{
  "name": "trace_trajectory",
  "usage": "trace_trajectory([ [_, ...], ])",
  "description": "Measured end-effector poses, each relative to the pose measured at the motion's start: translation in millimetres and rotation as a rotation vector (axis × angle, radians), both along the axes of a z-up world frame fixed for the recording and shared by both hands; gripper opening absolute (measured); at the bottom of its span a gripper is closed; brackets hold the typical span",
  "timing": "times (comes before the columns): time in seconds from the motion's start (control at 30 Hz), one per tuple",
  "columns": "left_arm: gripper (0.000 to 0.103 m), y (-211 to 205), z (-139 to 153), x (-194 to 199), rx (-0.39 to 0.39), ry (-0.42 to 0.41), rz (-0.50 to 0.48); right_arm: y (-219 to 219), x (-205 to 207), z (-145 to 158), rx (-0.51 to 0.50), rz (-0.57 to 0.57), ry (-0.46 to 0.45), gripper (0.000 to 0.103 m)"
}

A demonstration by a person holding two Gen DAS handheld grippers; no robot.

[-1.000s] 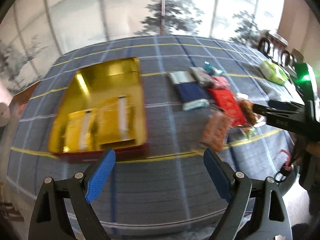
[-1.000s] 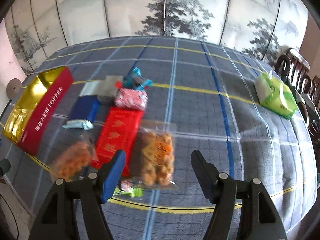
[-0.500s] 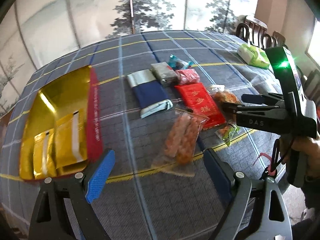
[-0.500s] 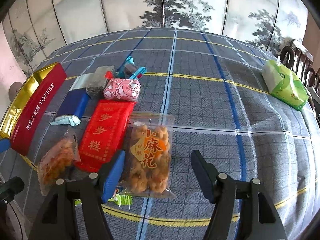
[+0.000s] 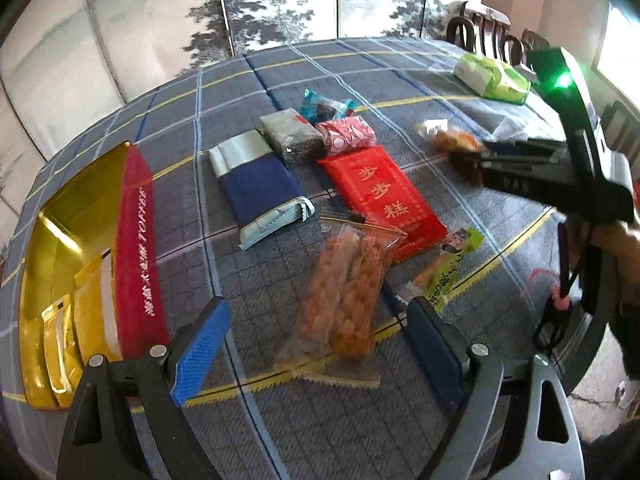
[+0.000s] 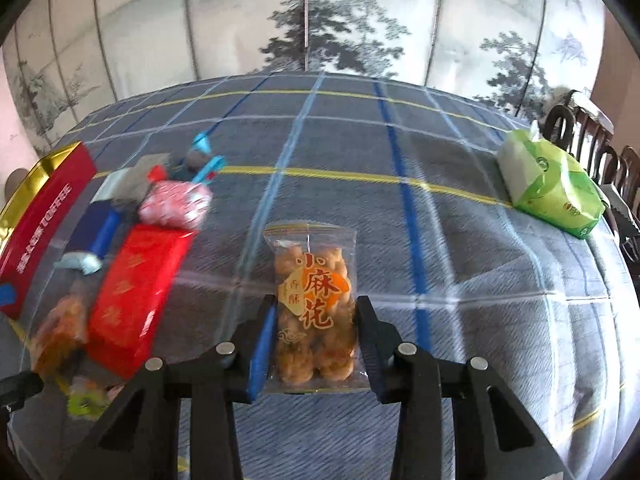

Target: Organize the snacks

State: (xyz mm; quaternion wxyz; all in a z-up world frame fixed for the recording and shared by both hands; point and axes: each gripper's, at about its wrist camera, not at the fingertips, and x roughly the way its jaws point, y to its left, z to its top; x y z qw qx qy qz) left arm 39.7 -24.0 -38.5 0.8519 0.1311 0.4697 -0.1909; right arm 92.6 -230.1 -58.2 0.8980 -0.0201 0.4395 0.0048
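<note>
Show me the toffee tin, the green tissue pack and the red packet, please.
toffee tin [image 5: 138, 248], left wrist view, its red side wall.
green tissue pack [image 6: 556, 184], right wrist view, its top.
red packet [image 5: 380, 196], left wrist view, its printed face.

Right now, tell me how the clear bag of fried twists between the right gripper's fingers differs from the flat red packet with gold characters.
The clear bag of fried twists shows its contents; the flat red packet is opaque. The bag sits between the closing right gripper fingers, apart from the pile; the packet lies among other snacks, ungripped. Both carry printed characters.

Probably home dining room: painted screen [image 6: 320, 20], chairs [image 5: 492, 32]
</note>
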Motion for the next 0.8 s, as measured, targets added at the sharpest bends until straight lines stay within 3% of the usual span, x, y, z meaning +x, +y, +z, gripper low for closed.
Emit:
trace_trajectory([
  [0.23, 0.068, -7, -13, 12, 0.033, 0.028, -0.014, -4, 5, -1, 0.001, -0.016, -0.015, 0.039],
  [0.4, 0.061, -8, -19, 17, 0.005, 0.066, -0.008, -4, 4, -1, 0.001, -0.016, -0.016, 0.04],
  [0.57, 0.037, -7, -17, 15, -0.015, 0.067, 0.002, -4, 4, -1, 0.001, -0.017, -0.016, 0.04],
  [0.8, 0.036, -4, -16, 11, -0.018, 0.073, 0.03, -4, 4, -1, 0.0, -0.017, -0.016, 0.04],
])
